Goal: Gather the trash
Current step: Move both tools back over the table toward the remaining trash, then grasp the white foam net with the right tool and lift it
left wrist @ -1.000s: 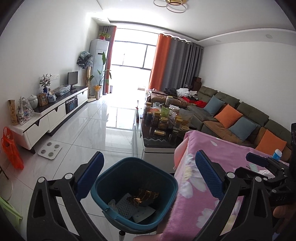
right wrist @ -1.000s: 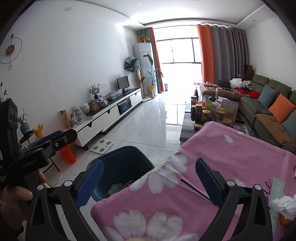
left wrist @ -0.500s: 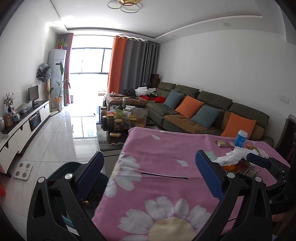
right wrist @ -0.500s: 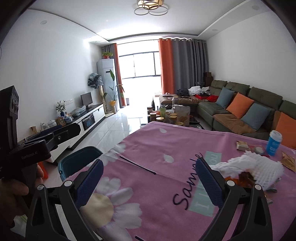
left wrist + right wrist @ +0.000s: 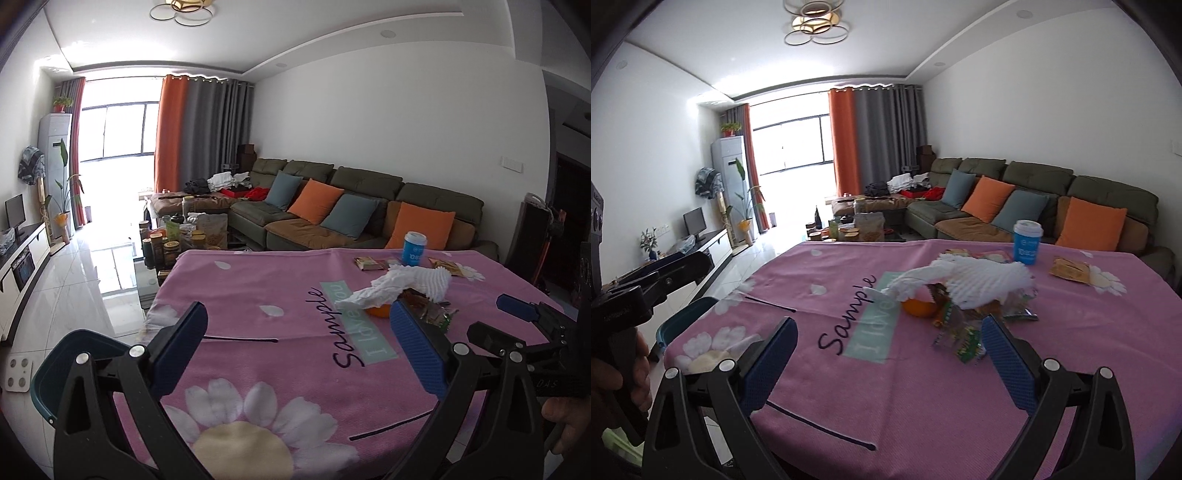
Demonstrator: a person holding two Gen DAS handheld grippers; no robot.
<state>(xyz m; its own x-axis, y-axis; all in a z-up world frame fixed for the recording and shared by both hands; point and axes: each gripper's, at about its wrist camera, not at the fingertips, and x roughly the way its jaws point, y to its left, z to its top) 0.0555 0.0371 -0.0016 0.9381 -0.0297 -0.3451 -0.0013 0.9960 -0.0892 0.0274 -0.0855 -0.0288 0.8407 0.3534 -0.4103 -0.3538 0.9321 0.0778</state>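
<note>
Left gripper: jaws spread wide, nothing between them, held over the near edge of the table.
Right gripper: jaws spread wide and empty, over the near edge, pointing toward the trash pile.
Table: covered with a pink flowered cloth that bears printed words.
Trash pile: lies toward the far right part of the tabletop; white crumpled foam netting and tissue rest on top of an orange and shiny snack wrappers.
Cup: blue with a white lid, upright near the far edge, behind the pile.
Flat wrappers: near the far right corner, apart from the pile.
Bin: dark teal, on the floor just beside the near left corner of the table.
Sofa: behind the table, with orange and blue cushions.
</note>
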